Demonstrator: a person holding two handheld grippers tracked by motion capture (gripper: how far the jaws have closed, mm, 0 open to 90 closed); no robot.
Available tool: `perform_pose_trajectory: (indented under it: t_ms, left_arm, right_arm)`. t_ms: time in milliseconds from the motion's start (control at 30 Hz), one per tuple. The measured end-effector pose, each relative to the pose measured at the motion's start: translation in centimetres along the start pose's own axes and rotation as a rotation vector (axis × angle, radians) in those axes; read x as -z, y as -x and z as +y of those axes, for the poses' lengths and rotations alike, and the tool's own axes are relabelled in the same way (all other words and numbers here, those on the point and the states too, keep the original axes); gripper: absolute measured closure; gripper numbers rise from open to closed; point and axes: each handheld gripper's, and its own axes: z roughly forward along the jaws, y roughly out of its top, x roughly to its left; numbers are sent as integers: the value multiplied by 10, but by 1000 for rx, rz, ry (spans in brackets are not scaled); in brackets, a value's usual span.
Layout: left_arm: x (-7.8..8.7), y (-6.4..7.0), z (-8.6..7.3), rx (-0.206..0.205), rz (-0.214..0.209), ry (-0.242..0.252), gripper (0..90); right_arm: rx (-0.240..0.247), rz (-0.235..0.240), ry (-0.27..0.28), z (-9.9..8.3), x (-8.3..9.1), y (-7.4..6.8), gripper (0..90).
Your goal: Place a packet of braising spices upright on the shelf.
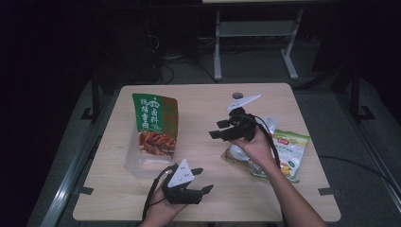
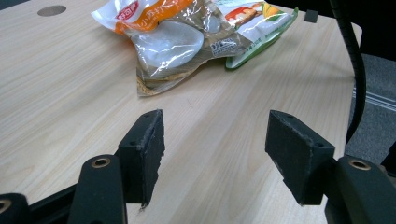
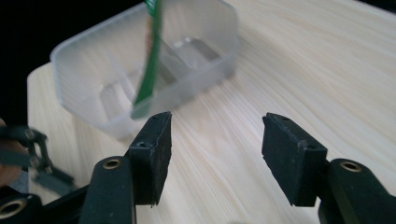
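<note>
A green and red food pouch stands upright in a clear plastic bin at the table's left; the right gripper view shows that bin with the pouch's edge in it. At the right lie a clear packet with white pieces and a green-edged snack bag. My left gripper sits open near the front edge, pointing right toward the packets, nothing between its fingers. My right gripper hangs open over the table's middle, pointing left toward the bin.
The light wooden table has a round cable hole at the back. Bare wood lies between the bin and the packets. Beyond the table are a dark floor and a white metal frame.
</note>
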Motion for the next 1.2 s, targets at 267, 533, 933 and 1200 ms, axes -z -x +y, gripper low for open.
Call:
perform_pose_trajectory:
  t_ms: [267,533,933,1200]
  left_arm:
    - [-7,-3,6,-14,7,0,363]
    - [-9,-5,5,-16,10,-8,358]
    - [-8,-6,5,-13,16,-7,357]
    - [-9,-6,4,-13,18,-10,357]
  right_arm:
    - [-74,-61,-33,-33,20,22,393]
    - [-139,-125,-61,-60,40,40,370]
    - [-223,-222,-80,-97,72,62,369]
    - [-286,-260,-81,-112,82,78,365]
